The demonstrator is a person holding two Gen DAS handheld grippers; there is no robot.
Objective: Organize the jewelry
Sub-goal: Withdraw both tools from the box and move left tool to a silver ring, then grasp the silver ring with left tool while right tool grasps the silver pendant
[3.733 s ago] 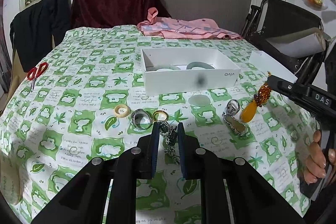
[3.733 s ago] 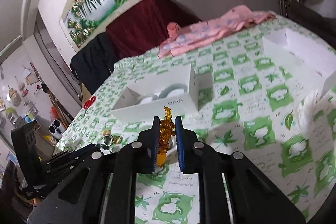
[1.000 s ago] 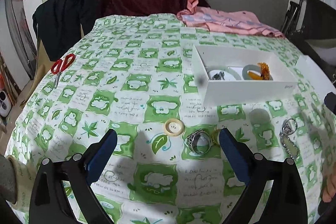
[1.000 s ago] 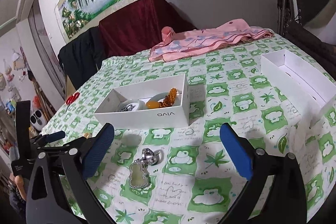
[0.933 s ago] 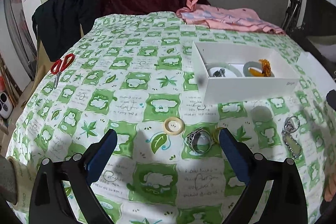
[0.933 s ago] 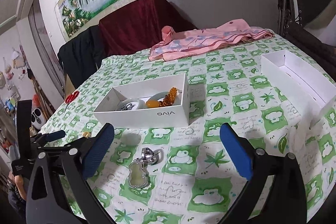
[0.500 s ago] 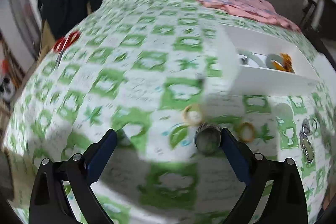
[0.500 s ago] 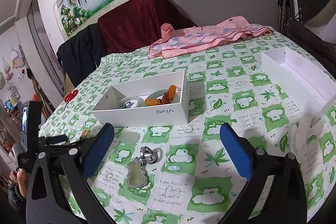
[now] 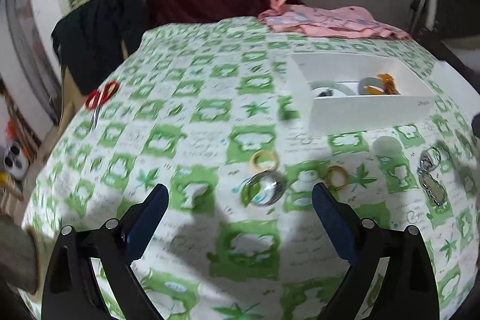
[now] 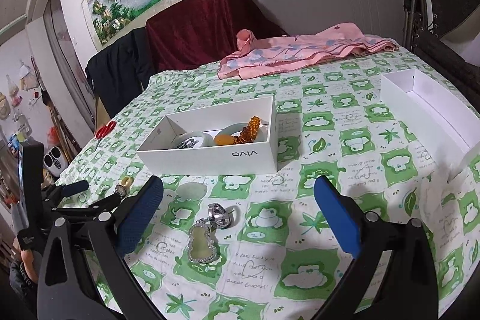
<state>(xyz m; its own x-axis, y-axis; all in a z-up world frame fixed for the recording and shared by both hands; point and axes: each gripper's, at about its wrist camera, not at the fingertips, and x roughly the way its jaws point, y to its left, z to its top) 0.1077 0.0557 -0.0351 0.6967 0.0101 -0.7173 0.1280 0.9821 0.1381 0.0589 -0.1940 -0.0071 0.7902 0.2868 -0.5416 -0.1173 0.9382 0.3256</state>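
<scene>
A white box [image 9: 369,116] [image 10: 210,159] on the green-patterned tablecloth holds pale bangles, a dark chain and an amber bead pendant [image 10: 243,134]. Loose on the cloth lie a cream ring [image 9: 264,160], a silver bangle [image 9: 264,188], a gold ring [image 9: 337,176], a pale green disc [image 9: 387,146] [image 10: 191,190] and a silver-framed jade pendant [image 9: 432,185] [image 10: 200,242] with its silver clasp [image 10: 220,215]. My left gripper [image 9: 240,212] hangs open just short of the silver bangle. My right gripper [image 10: 238,212] is open around the jade pendant's clasp, above the cloth.
Red scissors [image 9: 100,98] lie near the table's left edge. A pink cloth [image 10: 297,53] is bunched at the far side. A second white box [image 10: 432,116], empty, sits at the right. Dark chairs stand behind and to the right of the table.
Both grippers were shut on jewelry 3.7 s ago, the right on the amber pendant; that pendant now lies in the box and both are open. The left view has shifted slightly over the last second.
</scene>
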